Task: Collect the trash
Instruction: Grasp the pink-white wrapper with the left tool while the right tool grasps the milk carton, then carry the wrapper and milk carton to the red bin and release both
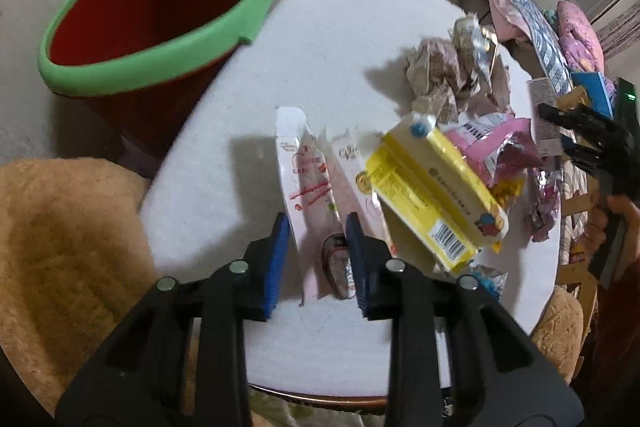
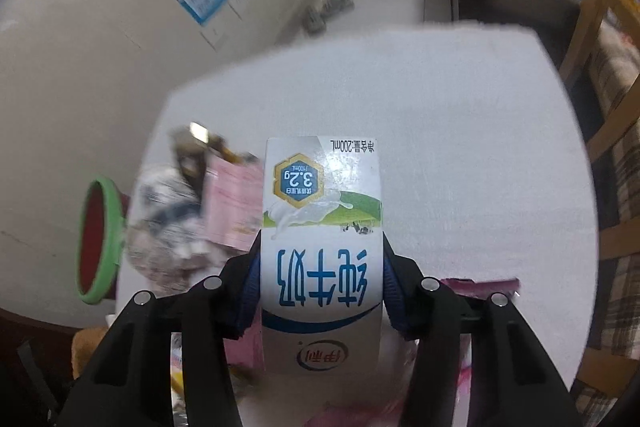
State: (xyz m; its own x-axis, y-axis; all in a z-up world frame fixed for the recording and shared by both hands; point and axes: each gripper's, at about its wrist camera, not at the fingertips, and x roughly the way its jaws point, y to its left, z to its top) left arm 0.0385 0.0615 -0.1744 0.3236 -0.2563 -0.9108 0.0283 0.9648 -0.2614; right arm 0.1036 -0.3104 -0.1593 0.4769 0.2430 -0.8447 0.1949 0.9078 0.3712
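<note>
A flat pink-and-white snack wrapper (image 1: 310,187) lies on the white table (image 1: 340,27). My left gripper (image 1: 318,239) hangs over its near end, open, with one blue pad on each side of it. Just to the right a yellow drink carton (image 1: 436,191) rests tilted on pink wrappers (image 1: 504,143) and crumpled paper (image 1: 444,71). My right gripper (image 2: 320,247) is shut on a white milk carton with blue lettering (image 2: 320,227), held above the table (image 2: 460,147). The red bin with a green rim (image 1: 152,67) stands beyond the table's left edge, and its rim (image 2: 116,235) also shows at the left of the right wrist view.
A tan fleecy seat (image 1: 60,247) sits near left of the table. A person's hand (image 1: 616,211) grips a black tool at the right edge. Bedding (image 1: 532,23) and shelves fill the far right. Wooden chairs (image 2: 600,27) stand right of the table. More wrappers (image 2: 172,219) lie left of the milk carton.
</note>
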